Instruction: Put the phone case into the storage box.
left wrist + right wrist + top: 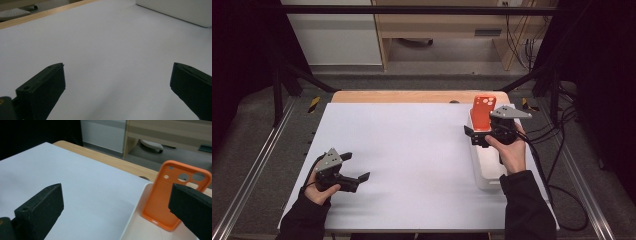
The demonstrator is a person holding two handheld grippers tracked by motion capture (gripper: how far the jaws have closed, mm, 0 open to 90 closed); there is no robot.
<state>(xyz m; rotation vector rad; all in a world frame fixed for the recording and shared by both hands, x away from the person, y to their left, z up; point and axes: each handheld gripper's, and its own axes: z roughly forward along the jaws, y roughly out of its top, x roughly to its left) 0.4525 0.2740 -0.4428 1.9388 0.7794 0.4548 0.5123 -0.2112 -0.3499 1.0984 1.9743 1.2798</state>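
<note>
Your right gripper (484,136) hovers wide open beside the orange phone case (172,197), leaning upright in the white tray (484,167). It's probably light and bendy, so pinch its long edges. Left gripper (354,167) gapes idle.

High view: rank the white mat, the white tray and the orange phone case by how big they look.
1. white mat, largest.
2. white tray, long and narrow.
3. orange phone case, smallest; it stands in the tray's far end, beside the right tongs.
</note>
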